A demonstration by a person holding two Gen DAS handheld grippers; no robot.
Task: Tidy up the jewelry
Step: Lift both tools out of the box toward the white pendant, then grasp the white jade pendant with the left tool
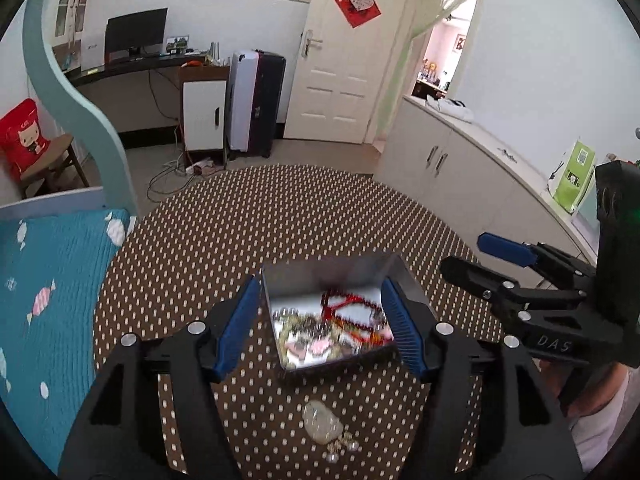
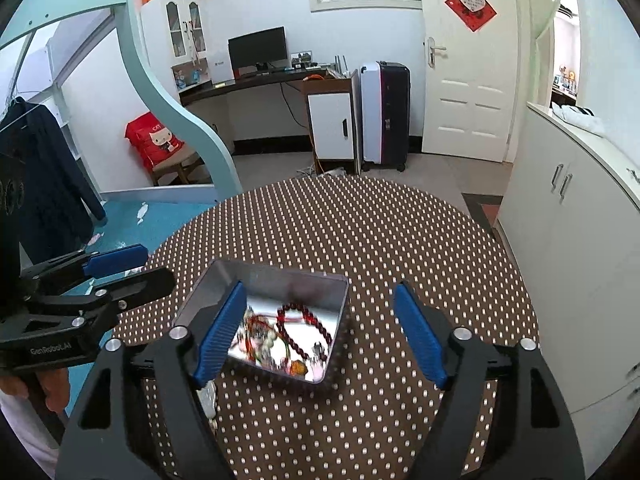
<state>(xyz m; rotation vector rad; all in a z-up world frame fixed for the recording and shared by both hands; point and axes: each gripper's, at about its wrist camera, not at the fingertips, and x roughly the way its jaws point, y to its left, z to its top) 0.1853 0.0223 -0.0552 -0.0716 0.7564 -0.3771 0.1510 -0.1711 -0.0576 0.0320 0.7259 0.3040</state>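
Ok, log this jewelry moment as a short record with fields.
surface: round table with dotted brown cloth
container: open metal tin, jewelry piled inside
inside tin: dark red bead bracelet
loose on cloth: clear piece with small pearls, just in front of the tin
left gripper: open, holding nothing
right gripper: open, holding nothing

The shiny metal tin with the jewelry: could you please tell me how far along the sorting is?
Done: the shiny rectangular metal tin already holds a dark red bead bracelet among other pieces. In hand: nothing; the left gripper and right gripper are both open. Left: a clear pouch with pearly beads lies on the dotted tablecloth outside the tin.
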